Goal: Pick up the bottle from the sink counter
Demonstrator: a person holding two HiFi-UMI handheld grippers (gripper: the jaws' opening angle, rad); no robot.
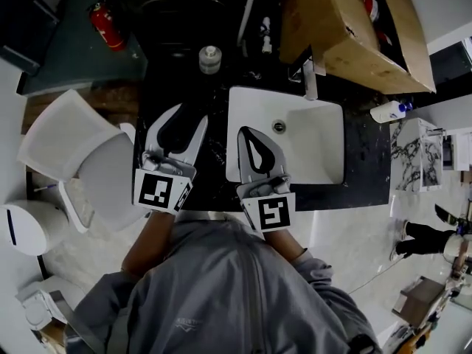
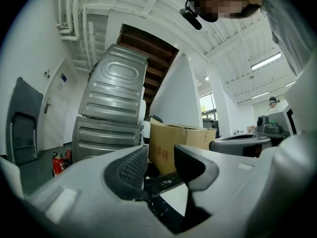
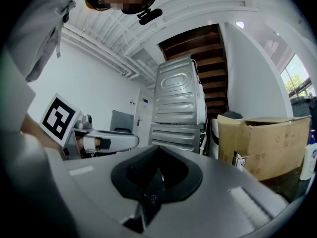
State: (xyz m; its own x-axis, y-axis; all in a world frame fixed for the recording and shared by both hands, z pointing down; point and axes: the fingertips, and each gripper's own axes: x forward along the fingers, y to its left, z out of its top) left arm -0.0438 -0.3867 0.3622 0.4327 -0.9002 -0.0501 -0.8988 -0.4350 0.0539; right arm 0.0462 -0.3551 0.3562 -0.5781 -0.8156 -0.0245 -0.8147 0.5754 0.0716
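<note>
A small bottle [image 1: 210, 59] with a grey cap, seen from above, stands on the black sink counter [image 1: 365, 161], at its back left beside the white basin [image 1: 324, 146]. My left gripper [image 1: 186, 116] is over the counter's left part, short of that bottle and pointing toward it, open with nothing between its fingers. In the left gripper view its jaws [image 2: 161, 157] stand apart and the bottle is hidden. My right gripper [image 1: 246, 133] hangs over the basin's near left corner, shut and empty; its tips [image 3: 157, 152] meet. A white bottle [image 1: 389, 111] [image 3: 309, 160] with a blue top sits at the counter's right end.
A large open cardboard box [image 1: 354, 28] fills the counter's back right, with the tap [image 1: 308, 80] just in front of it. A red fire extinguisher [image 1: 107, 26] stands on the floor at the far left. A white chair [image 1: 74, 146] is left of the counter. Stacked grey machines [image 2: 114, 108] rise ahead.
</note>
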